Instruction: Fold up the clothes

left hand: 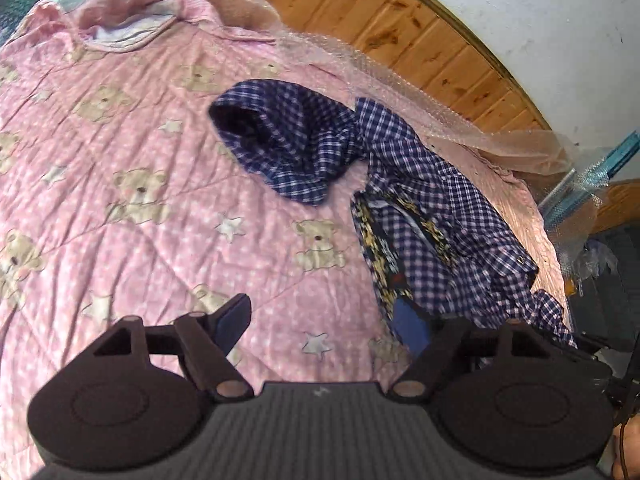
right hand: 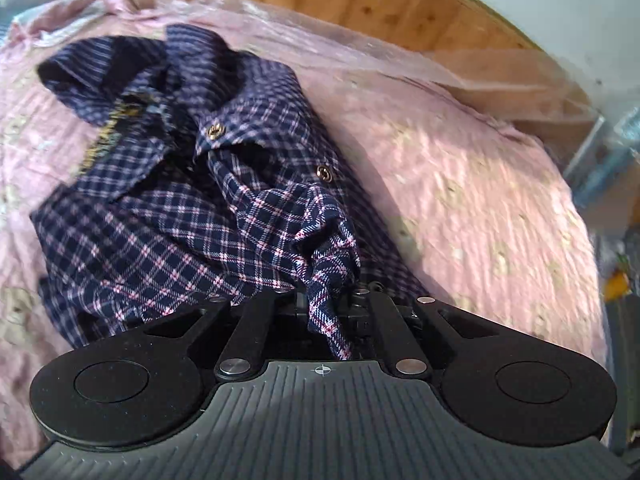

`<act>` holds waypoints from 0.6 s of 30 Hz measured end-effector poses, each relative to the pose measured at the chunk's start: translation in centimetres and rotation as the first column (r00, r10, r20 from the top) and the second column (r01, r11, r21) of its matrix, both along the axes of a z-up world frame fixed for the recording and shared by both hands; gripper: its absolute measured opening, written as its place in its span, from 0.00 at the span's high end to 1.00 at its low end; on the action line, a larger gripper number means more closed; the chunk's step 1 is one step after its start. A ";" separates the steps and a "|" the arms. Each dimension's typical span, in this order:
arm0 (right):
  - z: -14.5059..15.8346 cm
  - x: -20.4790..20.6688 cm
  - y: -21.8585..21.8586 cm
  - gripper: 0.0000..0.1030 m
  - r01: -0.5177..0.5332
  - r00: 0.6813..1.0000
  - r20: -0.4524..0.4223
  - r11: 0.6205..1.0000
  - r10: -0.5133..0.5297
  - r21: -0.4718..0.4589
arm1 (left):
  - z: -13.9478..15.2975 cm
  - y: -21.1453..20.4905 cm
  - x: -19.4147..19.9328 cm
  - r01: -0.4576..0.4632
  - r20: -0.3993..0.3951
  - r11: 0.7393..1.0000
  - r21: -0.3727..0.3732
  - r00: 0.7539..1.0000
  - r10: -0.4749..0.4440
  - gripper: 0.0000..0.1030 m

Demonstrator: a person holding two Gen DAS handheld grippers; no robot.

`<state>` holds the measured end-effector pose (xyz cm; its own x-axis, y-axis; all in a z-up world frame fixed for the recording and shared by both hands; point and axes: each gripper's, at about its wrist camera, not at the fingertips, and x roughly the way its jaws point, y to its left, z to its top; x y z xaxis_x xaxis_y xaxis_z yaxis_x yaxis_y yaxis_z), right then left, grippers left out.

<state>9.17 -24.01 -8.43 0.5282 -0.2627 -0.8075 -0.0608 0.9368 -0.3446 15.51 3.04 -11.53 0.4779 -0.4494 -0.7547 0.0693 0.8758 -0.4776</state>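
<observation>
A navy plaid shirt [left hand: 404, 168] lies crumpled on the right half of a pink quilt [left hand: 132, 136] printed with bears and stars. Its patterned inner lining [left hand: 384, 248] shows near my left gripper. My left gripper [left hand: 324, 326] hovers open over the quilt, fingers wide apart; the right fingertip [left hand: 412, 328] is close to the shirt's near edge, with nothing between the fingers. In the right wrist view, the shirt [right hand: 192, 208] bunches up in front, buttons showing. My right gripper [right hand: 330, 308] is shut on a pinched fold of the shirt's cloth, which trails back between the fingers.
A wooden headboard [left hand: 400, 12] and a white wall [left hand: 540, 12] run behind the bed. Translucent pinkish netting [left hand: 400, 88] lies along the quilt's far edge. Blue-green and dark objects [left hand: 600, 208] stand past the bed's right side. A hand [left hand: 628, 448] shows at the lower right.
</observation>
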 end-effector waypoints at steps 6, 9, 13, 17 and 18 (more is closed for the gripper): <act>0.6 -2.0 -3.2 0.96 0.086 0.995 0.037 0.991 -0.090 0.102 | -1.5 -5.9 4.0 0.091 0.018 0.996 0.012 0.996 -0.091 0.11; 0.2 -2.4 -5.4 0.95 0.129 0.989 0.045 0.976 -0.139 0.173 | -2.6 -8.0 5.8 0.069 0.026 0.995 0.066 0.997 -0.071 0.11; -0.4 -2.8 -8.3 0.95 0.184 0.978 0.050 0.946 -0.205 0.266 | -3.4 -9.6 7.7 0.064 0.074 0.994 0.093 0.995 -0.071 0.12; -0.9 -3.3 -11.2 0.95 0.235 0.962 0.048 0.904 -0.269 0.357 | -4.8 -10.5 8.1 0.169 0.047 0.986 0.007 0.984 -0.169 0.12; -1.1 -3.4 -12.0 0.95 0.247 0.957 0.047 0.892 -0.286 0.379 | -5.2 -10.5 7.9 0.182 0.034 0.983 -0.037 0.983 -0.181 0.12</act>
